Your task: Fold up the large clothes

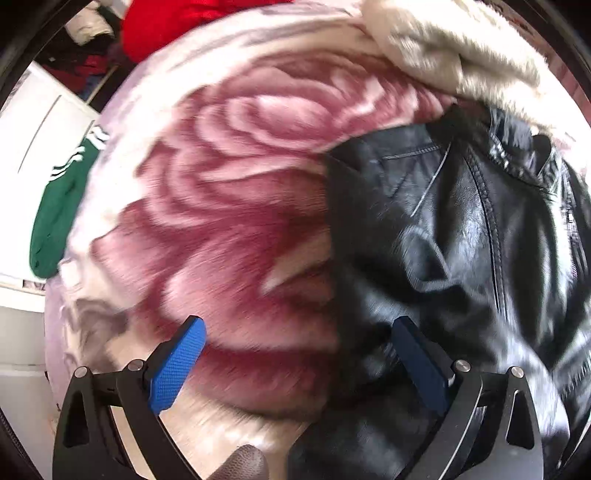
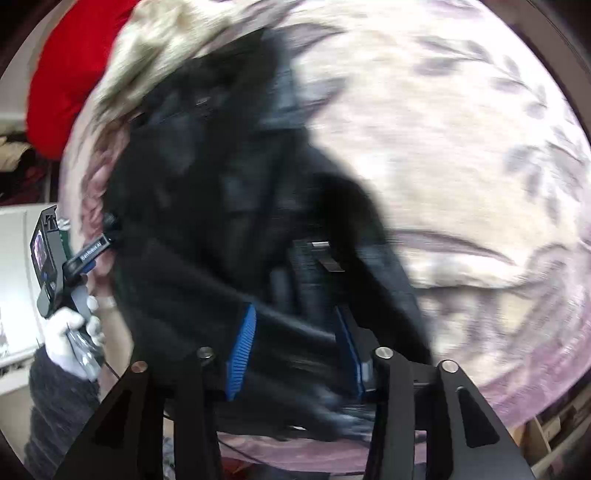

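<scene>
A black leather jacket (image 1: 461,229) with a cream fur collar (image 1: 454,51) lies on a bed covered by a pink rose-print blanket (image 1: 236,177). My left gripper (image 1: 295,332) is open and empty, its blue pads (image 1: 177,365) spread above the blanket at the jacket's left edge. In the right wrist view the jacket (image 2: 221,206) fills the middle, blurred. My right gripper (image 2: 295,343) has jacket fabric between its blue pads (image 2: 242,350), which stand a little apart. The left gripper (image 2: 92,251) shows at the left, held by a white-gloved hand (image 2: 70,332).
A red cloth (image 1: 177,22) lies at the bed's far end and also shows in the right wrist view (image 2: 62,85). A green garment with white stripes (image 1: 59,206) lies on white furniture (image 1: 29,147) left of the bed. Wooden items (image 2: 550,439) stand at the lower right.
</scene>
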A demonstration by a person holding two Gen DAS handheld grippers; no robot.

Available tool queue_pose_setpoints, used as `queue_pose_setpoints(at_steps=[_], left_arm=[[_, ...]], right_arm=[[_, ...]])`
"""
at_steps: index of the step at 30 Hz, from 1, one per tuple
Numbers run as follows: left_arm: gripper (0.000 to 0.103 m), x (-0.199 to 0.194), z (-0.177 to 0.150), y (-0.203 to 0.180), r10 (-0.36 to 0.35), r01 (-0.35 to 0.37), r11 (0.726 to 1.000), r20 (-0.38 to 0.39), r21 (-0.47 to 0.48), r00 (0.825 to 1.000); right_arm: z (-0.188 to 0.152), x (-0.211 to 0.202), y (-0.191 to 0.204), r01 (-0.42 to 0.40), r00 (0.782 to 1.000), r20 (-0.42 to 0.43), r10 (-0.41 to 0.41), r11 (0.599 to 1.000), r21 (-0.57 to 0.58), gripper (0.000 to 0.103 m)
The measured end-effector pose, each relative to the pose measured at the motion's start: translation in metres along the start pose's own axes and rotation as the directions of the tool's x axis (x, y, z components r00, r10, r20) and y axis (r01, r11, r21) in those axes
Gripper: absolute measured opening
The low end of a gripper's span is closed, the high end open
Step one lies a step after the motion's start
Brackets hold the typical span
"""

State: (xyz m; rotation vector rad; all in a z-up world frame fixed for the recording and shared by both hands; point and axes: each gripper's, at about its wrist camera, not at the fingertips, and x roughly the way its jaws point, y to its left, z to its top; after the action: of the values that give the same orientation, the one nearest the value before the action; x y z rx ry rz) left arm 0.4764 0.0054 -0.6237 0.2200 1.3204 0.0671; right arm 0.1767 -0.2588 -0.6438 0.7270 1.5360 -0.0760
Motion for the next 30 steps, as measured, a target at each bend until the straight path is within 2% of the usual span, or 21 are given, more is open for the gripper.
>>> queue_pose_setpoints(at_steps=[1, 3, 5, 6, 7, 8, 10, 13, 15, 16, 18, 20, 21, 23, 25, 26, 27, 29, 30], left_arm=[[0.103, -0.008, -0.008, 0.008, 0.002, -0.002, 1.000, 0.015, -0.015, 1.000], [0.103, -0.017, -0.021, 0.018, 0.024, -0.023, 0.999, 0.027, -0.031, 0.999], [0.103, -0.015, -0.031, 0.020, 0.055, -0.055, 0.998, 0.021, -0.019, 0.998], [0.103, -0.009, -0.038, 0.021, 0.076, -0.076, 0.997, -0.001, -0.007, 0.997], [0.103, -0.007, -0.042, 0.020, 0.087, -0.087, 0.996, -0.020, -0.003, 0.996], [0.103, -0.006, -0.050, 0.022, 0.093, -0.094, 0.996, -0.035, -0.012, 0.995], [0.103, -0.015, -0.065, 0.034, 0.091, -0.093, 0.995, -0.048, -0.045, 0.995], [0.103, -0.035, -0.108, 0.058, -0.012, 0.003, 0.992, -0.071, -0.127, 0.997], [0.103, -0.041, -0.147, 0.081, -0.100, 0.080, 0.983, -0.112, -0.166, 0.989], [0.103, -0.039, -0.159, 0.084, -0.124, 0.099, 0.979, -0.139, -0.176, 0.982], [0.103, -0.028, -0.196, 0.090, -0.211, 0.173, 0.967, -0.209, -0.185, 0.955], [0.100, -0.019, -0.222, 0.086, -0.281, 0.238, 0.952, -0.241, -0.195, 0.929], [0.095, -0.015, -0.231, 0.082, -0.330, 0.282, 0.936, -0.247, -0.212, 0.911], [0.080, -0.010, -0.240, 0.072, -0.396, 0.345, 0.910, -0.237, -0.229, 0.887], [0.043, -0.011, -0.240, 0.059, -0.430, 0.387, 0.896, -0.207, -0.219, 0.879], [0.043, -0.011, -0.239, 0.051, -0.402, 0.364, 0.910, -0.204, -0.198, 0.893], [0.037, -0.013, -0.238, 0.046, -0.374, 0.341, 0.922, -0.189, -0.184, 0.908], [0.027, -0.018, -0.244, 0.046, -0.363, 0.328, 0.920, -0.153, -0.213, 0.919], [0.022, -0.024, -0.247, 0.049, -0.372, 0.334, 0.911, -0.133, -0.241, 0.919]], right_arm=[[-0.001, 0.005, 0.008, -0.020, 1.000, -0.013, 0.020, 1.000, -0.024, 0.047], [0.003, 0.037, 0.063, -0.052, 0.998, -0.050, 0.048, 0.995, -0.083, 0.047], [0.004, 0.055, 0.082, -0.053, 0.996, -0.078, 0.041, 0.985, -0.162, 0.047], [0.001, 0.073, 0.087, 0.002, 0.994, -0.103, -0.023, 0.980, -0.198, 0.047], [-0.001, 0.098, 0.083, 0.097, 0.979, -0.156, -0.132, 0.972, -0.214, 0.047], [0.001, 0.119, 0.081, 0.113, 0.970, -0.194, -0.149, 0.976, -0.186, 0.047], [0.005, 0.116, 0.073, 0.084, 0.971, -0.211, -0.111, 0.988, -0.129, 0.047], [0.003, 0.069, 0.053, -0.003, 0.983, -0.186, -0.010, 0.998, -0.067, 0.050], [-0.004, 0.039, 0.025, 0.011, 0.989, -0.148, -0.013, 1.000, -0.011, 0.063], [-0.010, 0.022, 0.004, 0.035, 0.991, -0.128, -0.032, 0.999, 0.026, 0.065], [-0.020, 0.006, -0.032, 0.074, 0.989, -0.131, -0.062, 0.994, 0.086, 0.065], [-0.029, 0.005, -0.065, 0.108, 0.983, -0.161, -0.082, 0.982, 0.156, 0.066], [-0.035, 0.003, -0.085, 0.124, 0.980, -0.181, -0.088, 0.973, 0.197, 0.066], [-0.044, 0.006, -0.116, 0.130, 0.974, -0.212, -0.078, 0.960, 0.247, 0.066], [-0.050, 0.014, -0.127, 0.108, 0.972, -0.228, -0.048, 0.961, 0.255, 0.066], [-0.051, 0.017, -0.134, 0.073, 0.974, -0.227, -0.013, 0.964, 0.257, 0.066], [-0.051, 0.021, -0.138, 0.049, 0.972, -0.234, 0.013, 0.965, 0.257, 0.066], [-0.053, 0.033, -0.139, -0.006, 0.968, -0.241, 0.071, 0.966, 0.259, 0.063], [-0.054, 0.035, -0.137, -0.028, 0.969, -0.230, 0.089, 0.967, 0.253, 0.043]])
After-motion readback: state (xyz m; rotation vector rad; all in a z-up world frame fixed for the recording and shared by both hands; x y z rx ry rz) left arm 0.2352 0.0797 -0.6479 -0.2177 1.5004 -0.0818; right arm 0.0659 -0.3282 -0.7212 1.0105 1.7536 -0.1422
